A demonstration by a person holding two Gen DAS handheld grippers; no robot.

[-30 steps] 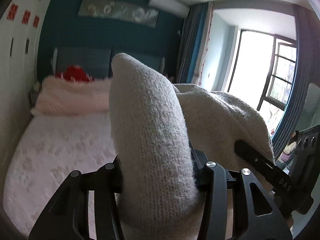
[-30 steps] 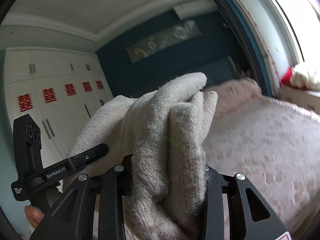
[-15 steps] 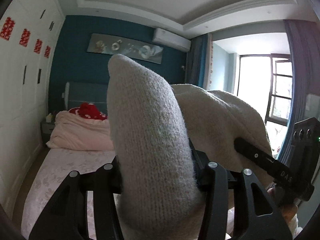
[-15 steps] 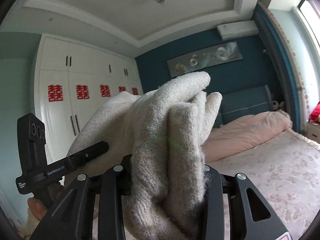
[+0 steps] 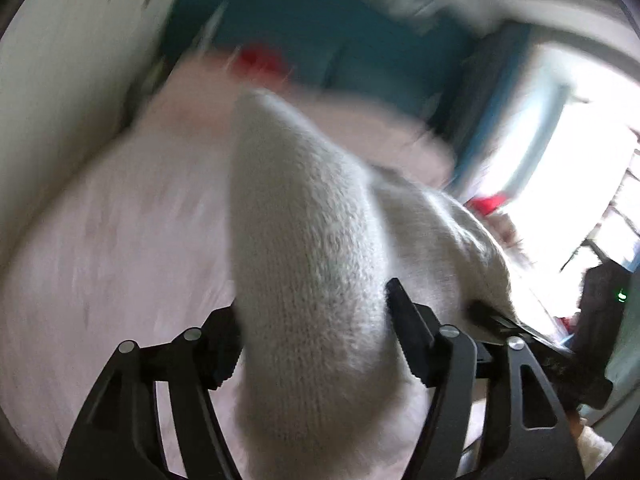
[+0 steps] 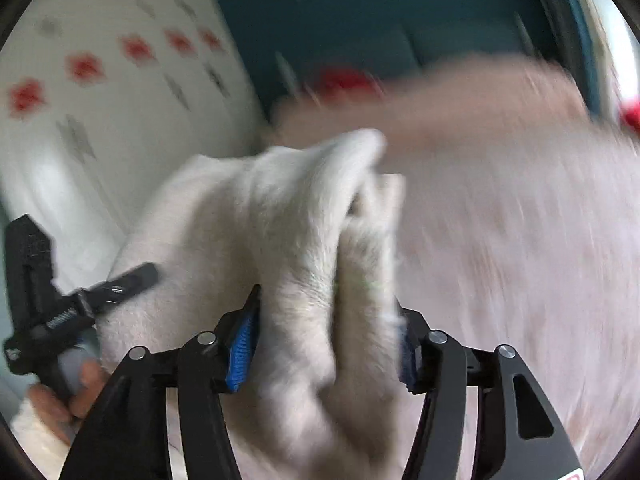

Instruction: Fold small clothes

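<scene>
Claws [image 5: 314, 332] lower, opening around sweater [image 5: 304, 264]

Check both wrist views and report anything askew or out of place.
Nothing looks damaged. The cream knit garment is bunched, not flat, between both grippers above the pink bed. The left gripper and right gripper are opening with it between their jaws. Both views are motion-blurred.

Beyond both grippers the bed [image 5: 120, 240] and wall [image 6: 360, 20] smeared into blur. The knit [image 5: 312, 280] covered each gripper's fingertips, and its lower end ran off the bottom edge.
</scene>
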